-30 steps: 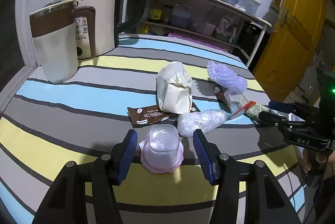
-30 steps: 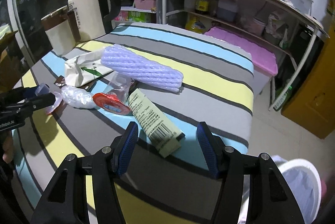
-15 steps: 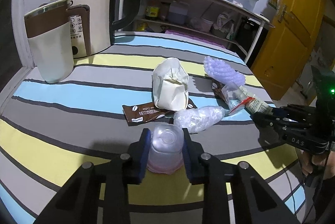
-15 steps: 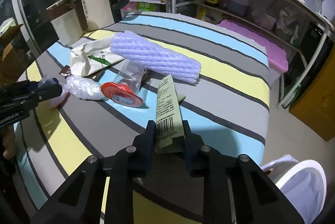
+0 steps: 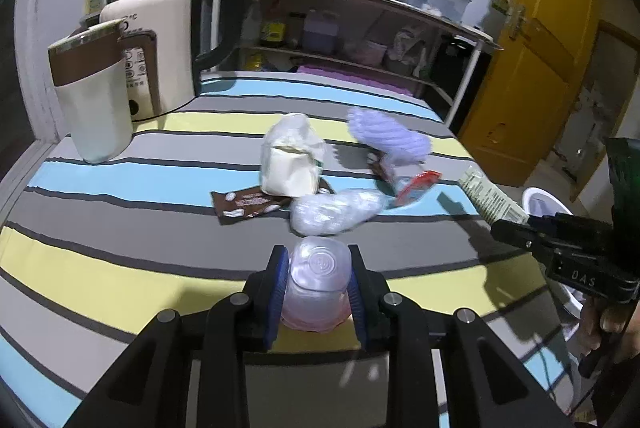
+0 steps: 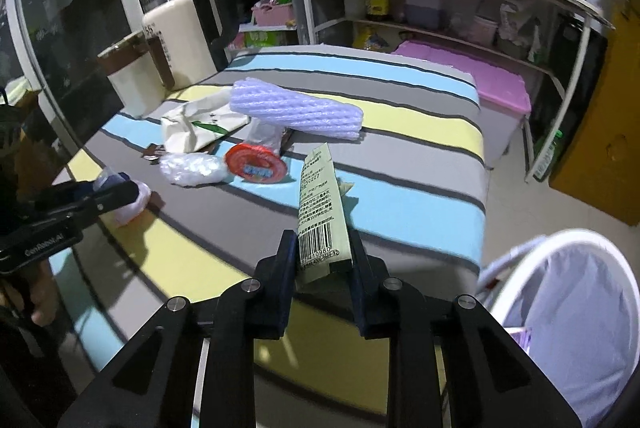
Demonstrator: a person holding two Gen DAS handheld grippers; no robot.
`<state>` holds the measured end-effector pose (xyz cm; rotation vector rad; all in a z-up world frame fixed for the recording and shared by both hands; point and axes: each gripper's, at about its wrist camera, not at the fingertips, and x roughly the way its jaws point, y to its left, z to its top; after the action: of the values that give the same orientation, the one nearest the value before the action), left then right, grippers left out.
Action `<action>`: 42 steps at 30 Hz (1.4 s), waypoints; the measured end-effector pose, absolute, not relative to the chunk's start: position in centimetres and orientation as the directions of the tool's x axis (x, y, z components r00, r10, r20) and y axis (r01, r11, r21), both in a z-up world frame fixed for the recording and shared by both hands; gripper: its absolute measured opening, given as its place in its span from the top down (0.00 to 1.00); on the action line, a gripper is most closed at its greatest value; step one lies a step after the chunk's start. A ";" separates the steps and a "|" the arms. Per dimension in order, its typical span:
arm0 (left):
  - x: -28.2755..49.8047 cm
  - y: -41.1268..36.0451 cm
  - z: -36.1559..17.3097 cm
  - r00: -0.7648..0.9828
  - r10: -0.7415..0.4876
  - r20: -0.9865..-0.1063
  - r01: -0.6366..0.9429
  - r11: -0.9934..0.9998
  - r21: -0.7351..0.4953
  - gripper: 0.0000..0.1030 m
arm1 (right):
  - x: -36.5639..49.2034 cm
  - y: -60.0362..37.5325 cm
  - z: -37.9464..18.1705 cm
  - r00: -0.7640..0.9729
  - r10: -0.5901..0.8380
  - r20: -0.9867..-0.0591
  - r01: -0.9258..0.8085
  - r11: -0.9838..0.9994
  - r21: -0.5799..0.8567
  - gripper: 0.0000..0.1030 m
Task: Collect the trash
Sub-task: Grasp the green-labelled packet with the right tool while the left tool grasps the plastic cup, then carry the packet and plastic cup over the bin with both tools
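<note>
Blue-padded jaws of the left gripper (image 5: 318,282) are clamped on a small clear plastic cup (image 5: 316,280), its base facing away and a pinkish rim at the near end, held just above the striped tablecloth (image 5: 120,236) at the table's near edge. The right gripper (image 6: 323,260) is closed narrowly on the barcode end of a pale green snack wrapper (image 6: 320,212), which juts up and away from the pads, clear of the cloth. Between and beyond the two tools the remaining litter lies in a loose cluster mid-table: a crumpled clear plastic bag (image 5: 336,212) just beyond the cup, a brown coffee sachet (image 5: 248,204) to its left, a torn white paper bag (image 5: 290,160) standing behind the sachet, a purple foam fruit net (image 6: 296,112) farther right, and a clear cup with a red foil lid (image 6: 256,162) on its side below the net. At the far left corner stand a cream electric kettle (image 5: 160,40) and a cream-and-brown mug (image 5: 94,92). A white-rimmed lined waste bin (image 6: 560,300) sits on the floor off the table's right end, beside the right gripper.
</note>
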<state>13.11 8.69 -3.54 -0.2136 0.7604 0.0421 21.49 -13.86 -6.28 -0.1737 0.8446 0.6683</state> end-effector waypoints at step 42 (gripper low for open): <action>8.4 -3.7 1.0 0.752 -0.229 -0.618 0.160 0.973 -0.165 0.72 | 11.0 -24.3 -2.3 0.601 0.476 -0.642 -0.463 0.862 0.205 0.75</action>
<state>8.44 -3.67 1.01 -0.1037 0.6877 -0.2128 10.96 -24.28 -2.29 0.0184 0.7494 0.5436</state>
